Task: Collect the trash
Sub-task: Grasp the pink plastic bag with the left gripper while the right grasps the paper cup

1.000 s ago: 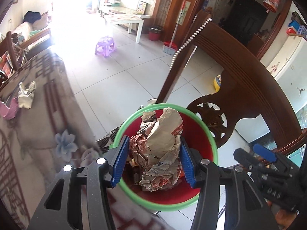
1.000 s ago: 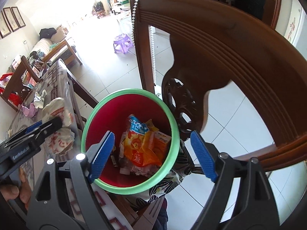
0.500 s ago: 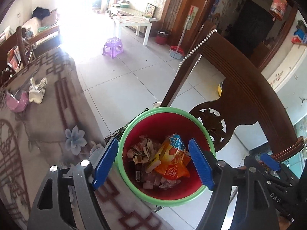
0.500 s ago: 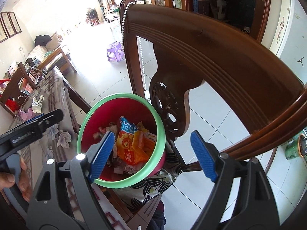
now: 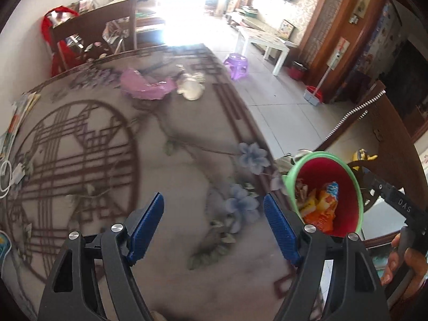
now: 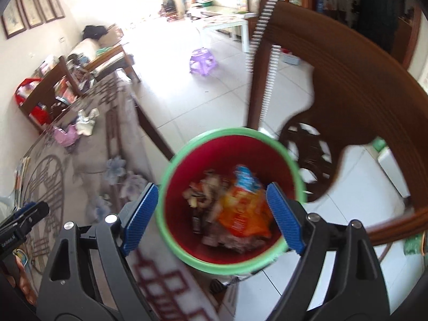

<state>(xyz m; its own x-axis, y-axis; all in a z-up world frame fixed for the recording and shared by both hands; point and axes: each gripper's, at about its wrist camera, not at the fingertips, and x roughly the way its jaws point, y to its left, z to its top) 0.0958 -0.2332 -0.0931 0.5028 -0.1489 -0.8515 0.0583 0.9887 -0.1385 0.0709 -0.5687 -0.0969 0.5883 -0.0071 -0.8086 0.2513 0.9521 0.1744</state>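
Note:
A red bin with a green rim [image 6: 165, 176] stands at the table's edge, holding an orange snack bag [image 6: 240, 214] and crumpled paper [image 6: 203, 190]. My right gripper [image 6: 211, 216] hovers over it, its jaws opening, with nothing gripped between them. My left gripper [image 5: 214, 224] is open and empty above the patterned tablecloth [image 5: 174, 176], left of the bin's rim [image 5: 321, 155]. Far across the table lie a purple wrapper [image 5: 145, 88] and a white crumpled piece [image 5: 190, 89]; the right wrist view shows the same wrapper [image 6: 65, 135].
A carved wooden chair [image 6: 347, 80] with a bead string stands right behind the bin. Papers [image 5: 18, 117] and a white cable [image 5: 5, 176] lie at the table's left edge. A purple stool [image 5: 236, 64] and a white low table stand on the tiled floor.
My left gripper opened, dropping the crumpled brown paper into the bin, then swung left from above the bin to above the tablecloth. The right gripper shifted to sit over the bin.

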